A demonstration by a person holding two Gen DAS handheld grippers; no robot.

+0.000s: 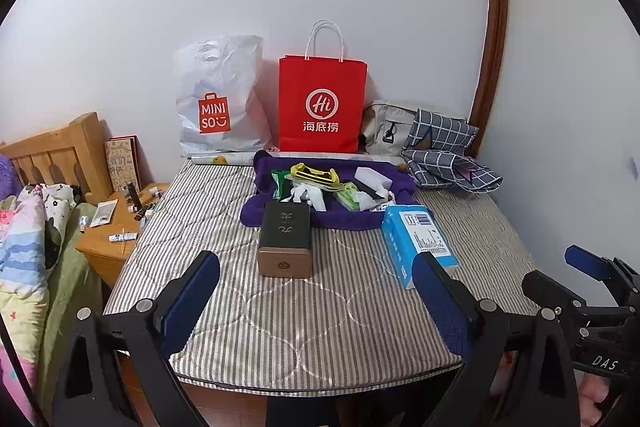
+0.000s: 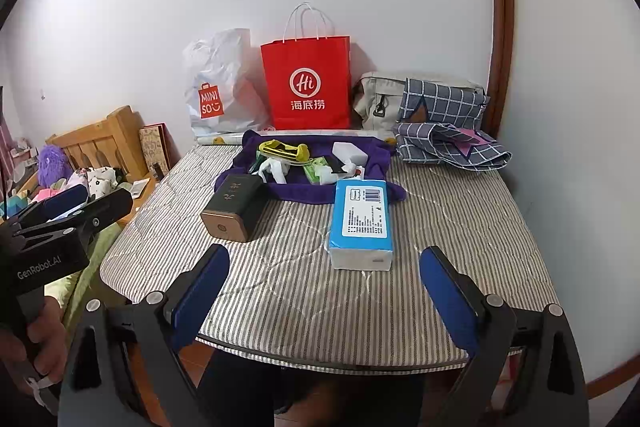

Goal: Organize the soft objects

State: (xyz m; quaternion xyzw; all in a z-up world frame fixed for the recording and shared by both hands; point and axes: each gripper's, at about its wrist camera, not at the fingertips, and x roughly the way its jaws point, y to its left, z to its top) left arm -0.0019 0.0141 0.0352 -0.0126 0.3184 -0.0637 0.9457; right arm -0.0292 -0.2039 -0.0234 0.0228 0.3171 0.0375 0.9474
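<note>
A striped mattress carries a purple towel with small items on it. A blue tissue pack and a dark box lie in front of the towel. A folded checked cloth lies at the far right. My left gripper is open and empty, above the near edge, short of the box. My right gripper is open and empty, just short of the tissue pack.
A red paper bag, a white Miniso bag and a beige bag stand against the far wall. A wooden nightstand with small toiletries and a bed with bedding are left.
</note>
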